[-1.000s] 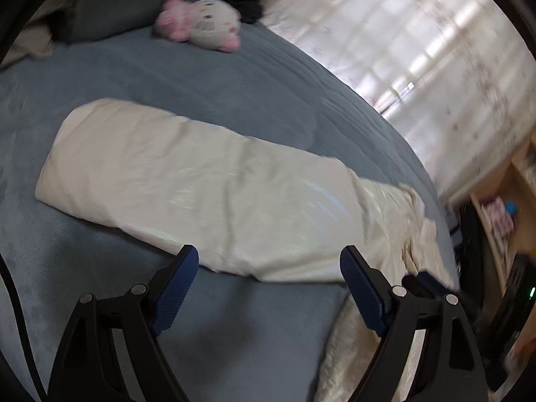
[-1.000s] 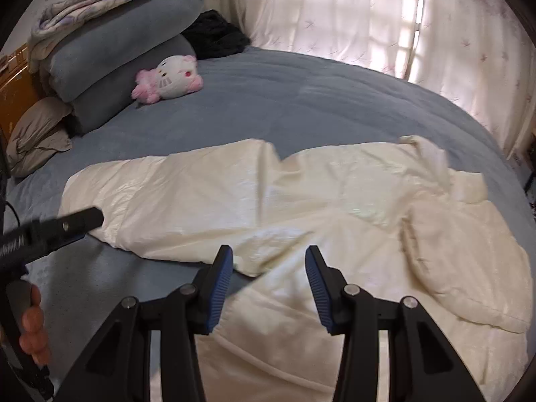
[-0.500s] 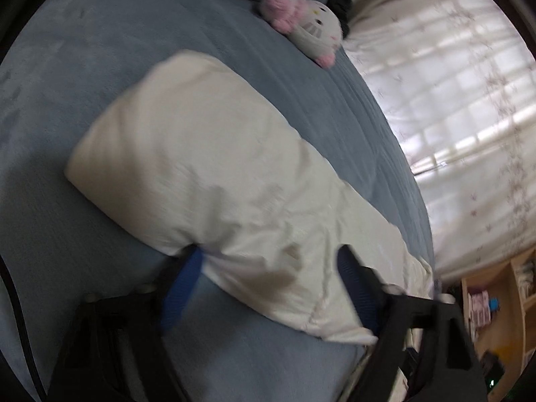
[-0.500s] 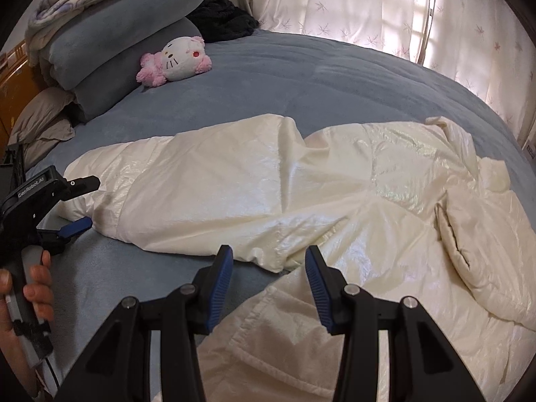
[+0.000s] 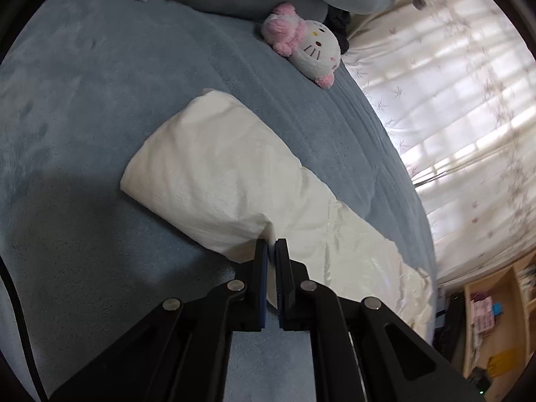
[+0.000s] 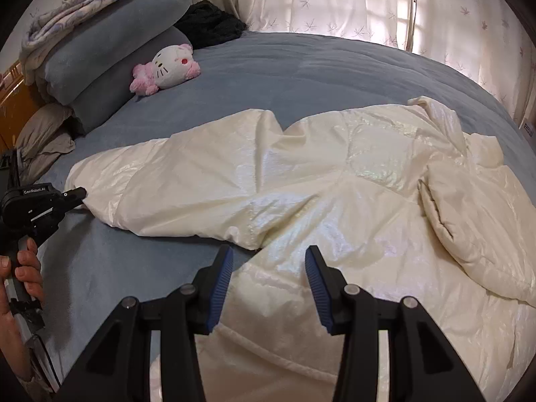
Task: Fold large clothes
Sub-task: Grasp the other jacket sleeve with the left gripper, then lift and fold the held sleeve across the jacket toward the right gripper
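A cream jacket (image 6: pixel 328 201) lies spread across a blue bed (image 6: pixel 301 73), one sleeve (image 5: pixel 214 187) stretched toward the pillows. The left gripper (image 5: pixel 271 251) has just closed its fingers, pressed together on the sleeve's near edge, apparently pinching a fold of fabric. The right gripper (image 6: pixel 268 268) hovers over the jacket's body, fingers spread and empty. A plush toy (image 6: pixel 167 67) rests near the pillows.
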Demonstrator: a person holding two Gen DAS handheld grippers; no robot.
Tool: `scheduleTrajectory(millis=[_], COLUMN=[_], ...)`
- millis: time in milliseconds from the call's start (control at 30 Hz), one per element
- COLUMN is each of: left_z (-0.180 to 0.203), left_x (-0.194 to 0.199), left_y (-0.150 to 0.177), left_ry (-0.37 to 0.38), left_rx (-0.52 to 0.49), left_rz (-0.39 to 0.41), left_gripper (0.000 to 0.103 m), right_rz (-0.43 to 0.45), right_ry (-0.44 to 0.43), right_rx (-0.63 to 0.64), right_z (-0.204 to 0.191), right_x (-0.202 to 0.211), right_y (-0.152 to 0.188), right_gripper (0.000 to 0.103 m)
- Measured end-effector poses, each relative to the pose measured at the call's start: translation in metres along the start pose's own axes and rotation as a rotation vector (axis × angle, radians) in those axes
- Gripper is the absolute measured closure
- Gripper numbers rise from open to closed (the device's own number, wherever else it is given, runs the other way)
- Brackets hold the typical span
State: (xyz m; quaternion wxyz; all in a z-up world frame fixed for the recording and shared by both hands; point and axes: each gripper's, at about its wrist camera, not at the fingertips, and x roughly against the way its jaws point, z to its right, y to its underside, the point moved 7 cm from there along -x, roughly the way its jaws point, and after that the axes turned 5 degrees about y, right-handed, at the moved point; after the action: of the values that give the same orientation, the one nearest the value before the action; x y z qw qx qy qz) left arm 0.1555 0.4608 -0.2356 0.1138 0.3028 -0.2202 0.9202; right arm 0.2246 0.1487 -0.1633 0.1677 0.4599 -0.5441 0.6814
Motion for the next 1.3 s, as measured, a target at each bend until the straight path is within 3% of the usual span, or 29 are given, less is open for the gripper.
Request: scheduleTrajectory(millis=[133,200,233,267,300,333,367,500,700,767,833,933,1067,1167,1300], left_z=[0.0,-0.003,-0.011,-0.015,-0.019,-0.022,-0.024,-0.025,-0.024,-0.023,-0.009,0.043,0.141,0.222,0.318], left_x=[0.003,-0.002,-0.001,-0.006,-0.008,-0.01,-0.011,-0.014,-0.029,-0.031,-0.031,-0.018,0.002,0.016,0.024], left_y=[-0.004,-0.002,-0.003,0.0,0.003,0.006,0.008,0.012,0.004,-0.004,-0.009,-0.013,-0.004,0.024,0.093], left_ry=[-0.001,-0.024,-0.034,-0.047,-0.051,-0.046,-0.025,0.001,-0.026,-0.07,-0.116,-0.183,-0.146,-0.113,-0.059], left_rx=[-0.008,-0.005,0.002,0.024,0.052,0.088,0.121,0.153,0.13,0.1,0.037,-0.14,-0.35,-0.504,-0.721], left_rz=[-0.002,-0.05,-0.073,-0.104,-0.126,-0.143,-0.145,-0.13,-0.052,-0.032,-0.023,0.04,0.066,0.036,-0.053], left_gripper=[0.101,0.1,0.094,0.078,0.068,0.049,0.043,0.04,0.044,0.082,0.092,0.095,0.095,0.095,0.095], right_rz=[-0.003,-0.004,-0.005,-0.006,-0.006,-0.006,-0.007,-0.014,-0.031,-0.034,-0.032,-0.015,0.01,0.027,0.049], right_ry=[-0.005,-0.009,-0.013,-0.015,-0.018,-0.02,-0.023,-0.023,-0.028,-0.028,-0.029,-0.029,-0.037,-0.039,-0.015], right_rx=[-0.009,-0.015,-0.017,-0.018,-0.018,-0.019,-0.02,-0.02,-0.03,-0.033,-0.042,-0.059,-0.117,-0.169,-0.244], right_z=[0.004,0.004,0.004,0.004,0.003,0.003,0.003,0.003,0.005,0.007,0.011,0.021,0.045,0.07,0.113], right_x=[-0.001,-0.003,-0.003,-0.003,-0.003,-0.003,-0.004,-0.007,-0.014,-0.015,-0.013,-0.006,0.008,0.019,0.034], right_y=[-0.001,-0.001,-0.001,-0.001,0.0,-0.001,0.0,0.001,0.006,0.007,0.008,0.007,0.007,0.01,0.016], right_gripper=[0.058,0.058,0.058,0.058,0.058,0.058,0.058,0.058,0.058,0.058,0.058,0.058,0.058,0.058,0.058])
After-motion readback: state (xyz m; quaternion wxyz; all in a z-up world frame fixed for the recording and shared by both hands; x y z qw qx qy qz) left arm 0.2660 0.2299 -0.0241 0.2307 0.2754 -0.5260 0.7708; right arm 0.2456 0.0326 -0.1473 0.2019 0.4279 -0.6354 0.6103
